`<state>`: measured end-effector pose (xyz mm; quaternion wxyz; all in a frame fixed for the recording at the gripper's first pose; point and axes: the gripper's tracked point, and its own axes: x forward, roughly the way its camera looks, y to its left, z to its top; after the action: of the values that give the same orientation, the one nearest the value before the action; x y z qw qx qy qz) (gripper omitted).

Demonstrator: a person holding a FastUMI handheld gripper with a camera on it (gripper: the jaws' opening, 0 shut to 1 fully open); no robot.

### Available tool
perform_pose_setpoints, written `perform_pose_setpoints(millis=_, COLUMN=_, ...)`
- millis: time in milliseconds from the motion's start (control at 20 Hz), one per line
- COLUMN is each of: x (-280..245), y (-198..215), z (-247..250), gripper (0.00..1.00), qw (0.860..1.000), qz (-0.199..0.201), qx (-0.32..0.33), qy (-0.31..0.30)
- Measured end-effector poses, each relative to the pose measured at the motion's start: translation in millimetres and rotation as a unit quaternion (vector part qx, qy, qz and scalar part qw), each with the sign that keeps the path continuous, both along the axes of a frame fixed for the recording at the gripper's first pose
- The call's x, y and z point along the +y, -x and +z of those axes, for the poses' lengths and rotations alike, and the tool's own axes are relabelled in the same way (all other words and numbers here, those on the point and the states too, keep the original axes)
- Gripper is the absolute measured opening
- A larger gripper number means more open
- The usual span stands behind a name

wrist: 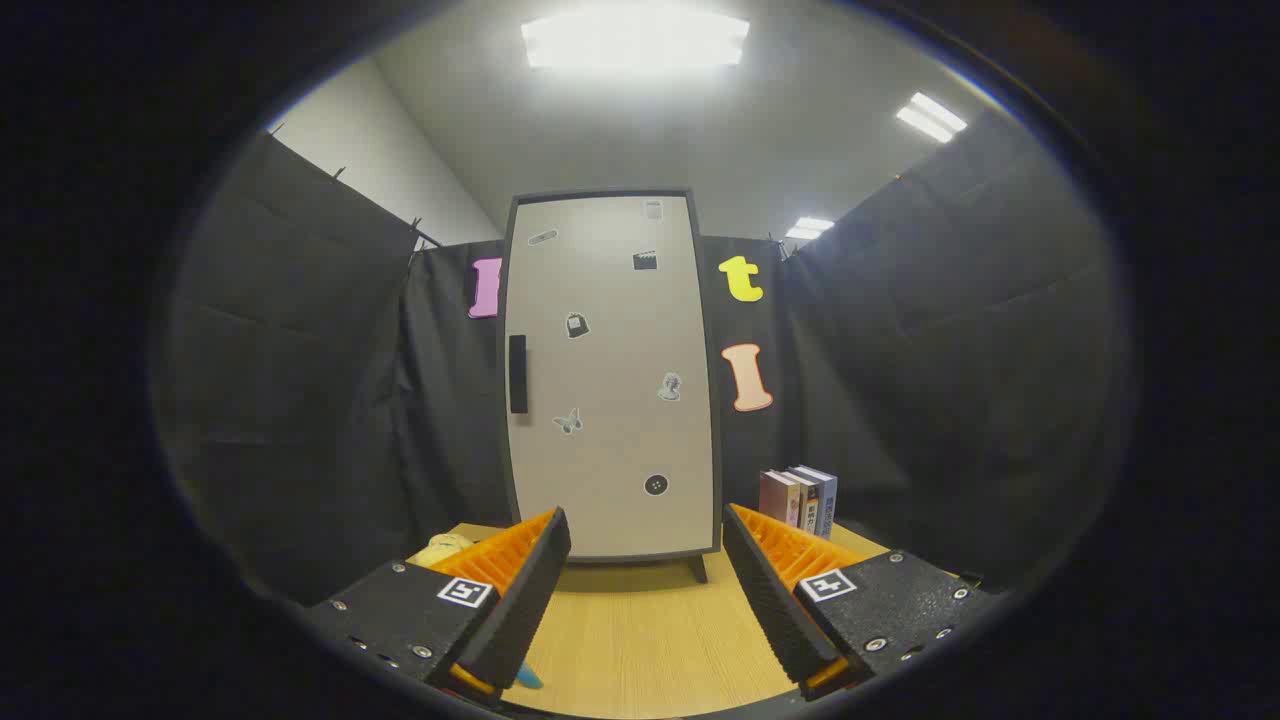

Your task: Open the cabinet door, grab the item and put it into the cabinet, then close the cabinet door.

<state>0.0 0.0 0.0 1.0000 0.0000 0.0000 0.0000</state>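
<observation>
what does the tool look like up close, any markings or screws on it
The tool has two long wedge-shaped fingers with ribbed inner faces and ridged backs. Each sits on a textured block fixed with small screws, and each block carries a square black-and-white tag. The fingers stand apart, open, above the wooden table.

Camera rides the gripper (pixel 646 590); faces the cabinet (pixel 610 375) squarely, near tabletop (pixel 640 640)

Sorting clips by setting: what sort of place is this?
Likely a staged recording booth, not a home: black cloth walls surround a wooden table with a closed cabinet and books. The gripper is open.
</observation>
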Motion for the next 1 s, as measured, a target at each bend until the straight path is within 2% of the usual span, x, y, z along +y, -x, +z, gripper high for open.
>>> perform_pose_setpoints(millis=200, x=0.1, y=4.0, z=-3.5, gripper=0.95, qw=1.0, qz=0.001, qx=0.002, qy=0.014)
perform_pose_setpoints(millis=1000, x=4.5, y=-4.4, z=-3.4, gripper=0.95, qw=1.0, qz=0.002, qx=0.005, qy=0.001)
